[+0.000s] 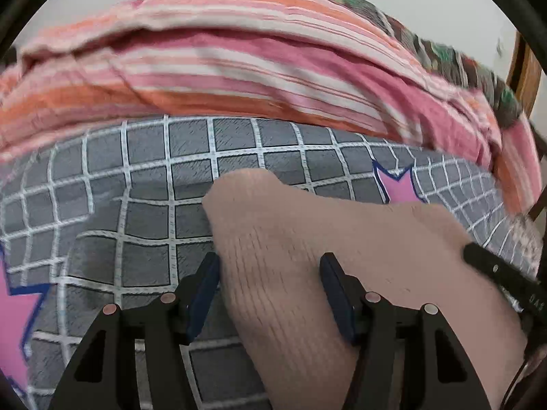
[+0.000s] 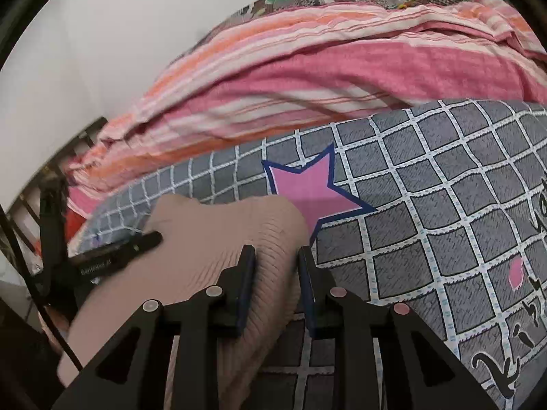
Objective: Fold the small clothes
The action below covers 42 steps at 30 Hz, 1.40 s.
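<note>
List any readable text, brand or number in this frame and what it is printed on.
"GenRobot.AI", blurred but just readable: on the left gripper's finger, seen from the right wrist.
"DAS", partly cut off: on the right gripper's finger, seen from the left wrist.
Black cursive lettering on the grey checked bedsheet: too distorted to read.

A bed with a grey checked sheet [image 1: 143,177] bears a beige ribbed garment [image 1: 307,239] and a pink striped blanket [image 1: 239,68].

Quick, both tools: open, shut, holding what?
Left tool: open, jaws straddling the beige ribbed knit garment.
Right tool: shut on that garment's edge.
</note>
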{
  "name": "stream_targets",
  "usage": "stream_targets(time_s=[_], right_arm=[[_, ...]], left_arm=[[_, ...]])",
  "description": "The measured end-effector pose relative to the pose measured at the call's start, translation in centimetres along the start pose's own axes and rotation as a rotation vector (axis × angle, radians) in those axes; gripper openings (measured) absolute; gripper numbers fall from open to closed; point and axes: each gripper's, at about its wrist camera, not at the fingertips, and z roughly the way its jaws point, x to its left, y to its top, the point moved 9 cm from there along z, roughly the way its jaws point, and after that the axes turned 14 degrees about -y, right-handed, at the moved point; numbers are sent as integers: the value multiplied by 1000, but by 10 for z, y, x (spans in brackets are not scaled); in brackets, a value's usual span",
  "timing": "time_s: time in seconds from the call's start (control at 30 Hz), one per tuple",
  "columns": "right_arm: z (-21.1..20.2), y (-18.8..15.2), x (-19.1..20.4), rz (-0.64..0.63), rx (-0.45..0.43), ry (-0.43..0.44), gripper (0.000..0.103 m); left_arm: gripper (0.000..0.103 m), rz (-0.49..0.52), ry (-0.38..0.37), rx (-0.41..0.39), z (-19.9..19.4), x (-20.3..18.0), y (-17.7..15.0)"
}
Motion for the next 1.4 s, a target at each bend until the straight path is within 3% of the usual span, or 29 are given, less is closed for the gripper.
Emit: stream_targets(time_s=[0.27,0.7,0.87,0.97,1.1,1.23,1.4], right_arm=[[-8,-1,9,-40,-4,10,27],[-33,-3,23,-85,19,60,31],[-73,-28,38,-213,-2,16,31],[-64,-48,37,-263,5,-48,30],[-55,-59,25,-227,39,-74,30],[-67,-48,29,-224,41,-116,24],[-64,-56,28,-209,72,-134,24]], left_arm=[[58,52,-15,19,-33,-48,-37],[59,-10,-55,50,-81,-70,-89],[64,6,-50,44,-77,-78,-106],[66,-12,-61,38,-79,-77,-109],[66,22,-42,38,-82,-80,-106],[66,46,-11,18,-86,-81,-101],[66,8,-42,16,-84,-77,-111]])
